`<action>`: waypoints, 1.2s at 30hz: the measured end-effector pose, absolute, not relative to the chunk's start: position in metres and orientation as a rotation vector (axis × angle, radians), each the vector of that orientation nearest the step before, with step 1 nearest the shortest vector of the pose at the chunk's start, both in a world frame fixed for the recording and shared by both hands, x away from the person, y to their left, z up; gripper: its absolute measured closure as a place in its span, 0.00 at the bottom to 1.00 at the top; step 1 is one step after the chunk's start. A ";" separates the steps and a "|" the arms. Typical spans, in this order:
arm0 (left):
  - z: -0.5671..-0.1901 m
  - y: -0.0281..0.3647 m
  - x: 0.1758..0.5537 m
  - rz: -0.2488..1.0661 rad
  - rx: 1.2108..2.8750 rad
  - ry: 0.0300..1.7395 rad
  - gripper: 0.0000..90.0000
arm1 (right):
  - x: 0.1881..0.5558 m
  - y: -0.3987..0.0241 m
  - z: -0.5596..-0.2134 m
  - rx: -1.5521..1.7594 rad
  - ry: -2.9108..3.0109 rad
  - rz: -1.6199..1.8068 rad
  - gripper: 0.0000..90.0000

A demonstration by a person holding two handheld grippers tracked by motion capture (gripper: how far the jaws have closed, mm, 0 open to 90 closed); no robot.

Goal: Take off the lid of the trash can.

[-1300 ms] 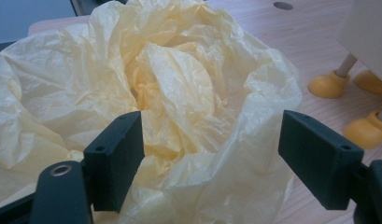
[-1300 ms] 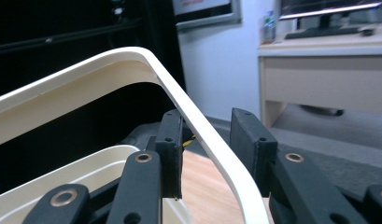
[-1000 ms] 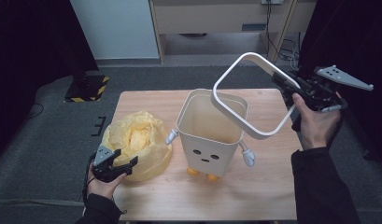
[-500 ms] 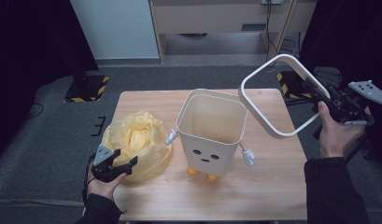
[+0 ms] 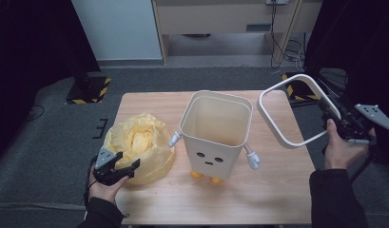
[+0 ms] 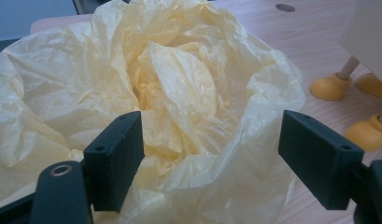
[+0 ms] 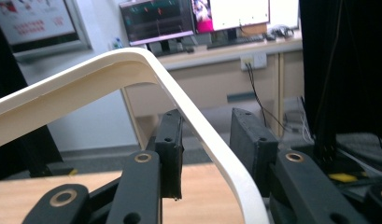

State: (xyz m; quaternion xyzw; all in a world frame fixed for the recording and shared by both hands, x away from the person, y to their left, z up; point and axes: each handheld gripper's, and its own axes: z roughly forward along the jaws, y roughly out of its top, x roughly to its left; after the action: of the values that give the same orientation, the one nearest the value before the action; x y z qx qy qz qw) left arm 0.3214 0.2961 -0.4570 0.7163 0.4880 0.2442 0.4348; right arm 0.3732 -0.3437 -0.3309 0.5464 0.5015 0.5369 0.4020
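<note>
Ring (image 5: 289, 114) of cream plastic, a rounded-square frame, is held in the air at the right of the table (image 5: 277, 199), beyond its right edge and to the right of the bin (image 5: 216, 128). It is tilted, its near right side lying between the jaws of the right gripper (image 5: 331, 118). In the right gripper view the ring (image 7: 132, 74) passes between the two black jaws; the left jaw lies against it, while a gap is seen between it and the right jaw, so whether it is firmly clamped cannot be told.

Nearest, at the table's near left corner, the left gripper (image 5: 117, 167) is held in a hand (image 5: 102, 187) with its jaws spread wide. In the left gripper view a crumpled yellow bag (image 6: 179, 102) is seen between and beyond the open jaws, which are not pressed on it. The bag (image 5: 137, 142) lies on the table's left side, just left of the bin.

At the middle of the table the bin stands upright, open at the top, with a small face on its near wall, two orange feet beneath it and a small white arm at each side. Nothing can be seen inside it.

Beyond the table a grey floor (image 5: 206, 78) and a pale cabinet are seen.
</note>
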 end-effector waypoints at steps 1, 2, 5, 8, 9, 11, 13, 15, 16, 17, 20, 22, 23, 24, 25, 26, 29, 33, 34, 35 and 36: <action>-0.457 0.296 0.321 0.608 1.784 1.216 0.24 | 0.374 -0.344 -0.337 1.390 1.270 1.347 0.72; -0.457 0.296 0.322 0.608 1.783 1.216 0.24 | 0.374 -0.344 -0.344 1.398 1.277 1.339 0.72; -0.457 0.296 0.322 0.608 1.784 1.216 0.24 | 0.376 -0.342 -0.362 1.415 1.307 1.320 0.72; -0.457 0.296 0.322 0.609 1.785 1.216 0.24 | 0.381 -0.339 -0.379 1.434 1.346 1.321 0.72; -0.457 0.296 0.322 0.609 1.784 1.217 0.24 | 0.383 -0.338 -0.384 1.440 1.360 1.318 0.72; -0.457 0.296 0.322 0.609 1.784 1.217 0.24 | 0.387 -0.335 -0.394 1.456 1.390 1.301 0.72; -0.457 0.296 0.321 0.610 1.784 1.216 0.24 | 0.390 -0.331 -0.404 1.473 1.423 1.275 0.72; -0.457 0.296 0.321 0.609 1.783 1.216 0.24 | 0.393 -0.327 -0.416 1.490 1.457 1.253 0.72; -0.457 0.296 0.321 0.609 1.784 1.216 0.24 | 0.395 -0.325 -0.421 1.502 1.475 1.242 0.72; -0.457 0.296 0.321 0.609 1.783 1.216 0.24 | 0.396 -0.324 -0.426 1.513 1.496 1.231 0.72; -0.457 0.296 0.321 0.610 1.786 1.213 0.24 | 0.400 -0.324 -0.438 1.546 1.540 1.212 0.72; -0.457 0.296 0.321 0.609 1.786 1.216 0.24 | 0.401 -0.324 -0.447 1.575 1.575 1.206 0.72; -0.457 0.296 0.321 0.611 1.790 1.216 0.24 | 0.402 -0.324 -0.452 1.590 1.586 1.202 0.72; -0.457 0.296 0.321 0.611 1.791 1.214 0.24 | 0.402 -0.325 -0.456 1.609 1.593 1.200 0.72; -0.457 0.296 0.321 0.611 1.791 1.215 0.24 | 0.403 -0.325 -0.460 1.622 1.600 1.198 0.72; -0.457 0.296 0.321 0.612 1.787 1.215 0.24 | 0.404 -0.325 -0.464 1.635 1.610 1.198 0.72; -0.456 0.297 0.320 0.614 1.788 1.217 0.24 | 0.404 -0.327 -0.476 1.658 1.662 1.145 0.72; -0.456 0.296 0.320 0.618 1.793 1.212 0.24 | 0.402 -0.326 -0.488 1.665 1.713 1.066 0.70; -0.456 0.296 0.320 0.619 1.794 1.211 0.24 | 0.402 -0.326 -0.490 1.664 1.725 1.046 0.70; -0.456 0.296 0.320 0.618 1.795 1.211 0.24 | 0.402 -0.325 -0.492 1.670 1.732 1.033 0.70; -0.456 0.296 0.320 0.619 1.793 1.211 0.24 | 0.401 -0.324 -0.494 1.676 1.734 1.023 0.69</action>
State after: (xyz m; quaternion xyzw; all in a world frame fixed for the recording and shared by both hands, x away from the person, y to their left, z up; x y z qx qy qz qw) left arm 0.3199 0.2962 -0.4561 0.7188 0.4857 0.2480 0.4311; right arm 0.4014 -0.3244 -0.4939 0.6182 0.6395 0.3773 0.2578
